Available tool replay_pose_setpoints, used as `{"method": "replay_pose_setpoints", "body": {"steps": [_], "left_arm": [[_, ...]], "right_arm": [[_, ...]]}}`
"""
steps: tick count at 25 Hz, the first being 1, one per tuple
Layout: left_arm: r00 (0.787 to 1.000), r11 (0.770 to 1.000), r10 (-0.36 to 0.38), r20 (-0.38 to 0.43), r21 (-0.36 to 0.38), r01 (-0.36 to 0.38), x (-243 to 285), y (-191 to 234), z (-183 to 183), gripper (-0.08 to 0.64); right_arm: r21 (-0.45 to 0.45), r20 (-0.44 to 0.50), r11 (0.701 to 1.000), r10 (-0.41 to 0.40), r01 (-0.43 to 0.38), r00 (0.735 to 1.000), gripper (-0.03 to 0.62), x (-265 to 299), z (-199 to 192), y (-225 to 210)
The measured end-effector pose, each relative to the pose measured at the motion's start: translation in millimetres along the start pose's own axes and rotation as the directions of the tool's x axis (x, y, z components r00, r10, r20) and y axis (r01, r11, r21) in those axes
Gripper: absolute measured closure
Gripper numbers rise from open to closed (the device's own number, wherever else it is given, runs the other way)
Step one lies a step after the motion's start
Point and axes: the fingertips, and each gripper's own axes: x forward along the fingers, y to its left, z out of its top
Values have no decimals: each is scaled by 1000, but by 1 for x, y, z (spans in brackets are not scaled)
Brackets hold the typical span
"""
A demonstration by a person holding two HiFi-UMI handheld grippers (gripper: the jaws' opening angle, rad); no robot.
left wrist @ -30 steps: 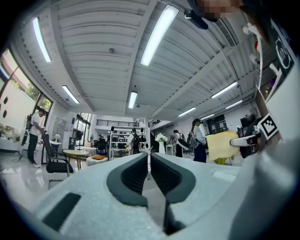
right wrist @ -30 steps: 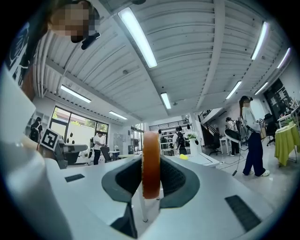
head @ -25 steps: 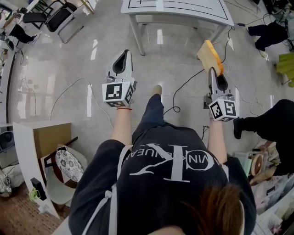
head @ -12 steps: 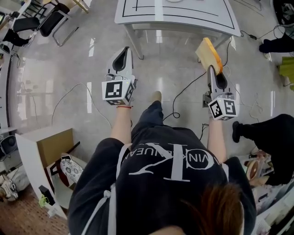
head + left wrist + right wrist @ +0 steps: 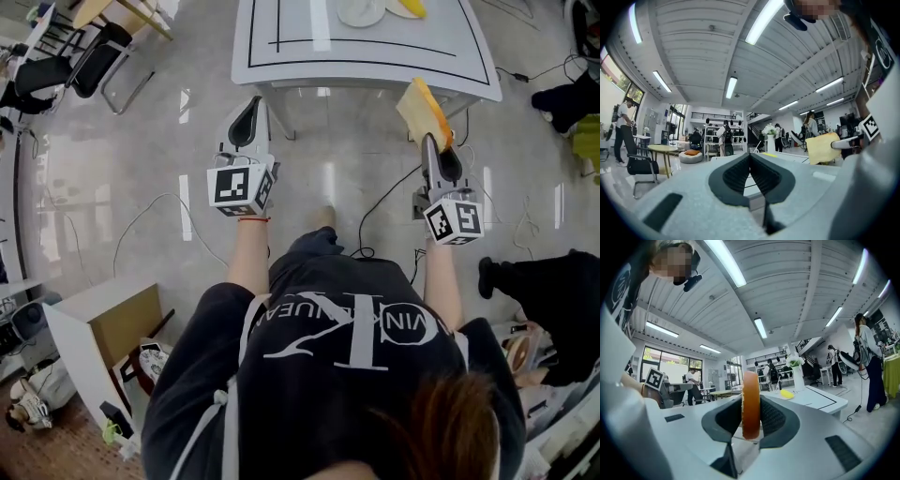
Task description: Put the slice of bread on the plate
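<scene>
one slice of bread, upright, clamped in right gripper jaws; left gripper jaws closed, empty. plate on table ahead; placing not yet done.

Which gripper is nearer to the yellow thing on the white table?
Right. The right gripper, shut on the slice of bread, is just short of the table, nearly in line with the yellow thing. The left gripper is off to that thing's left side.

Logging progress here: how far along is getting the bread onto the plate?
Done: the slice of bread is picked up, clamped on edge in the right gripper. In hand: it hangs at the table's near edge. Remaining: laying it on the plate.
</scene>
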Motion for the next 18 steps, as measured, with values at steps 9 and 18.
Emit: {"method": "replay_pose_setpoints", "body": {"steps": [9, 18], "left_arm": [[1000, 1000, -11, -14, -28, 11, 44, 32, -17, 558], [999, 998, -45, -15, -41, 44, 61, 34, -19, 558]], "right_arm": [[15, -6, 1000, 19, -19, 1000, 502, 59, -9, 4], [24, -29, 1000, 8, -7, 1000, 502, 72, -11, 2]]}}
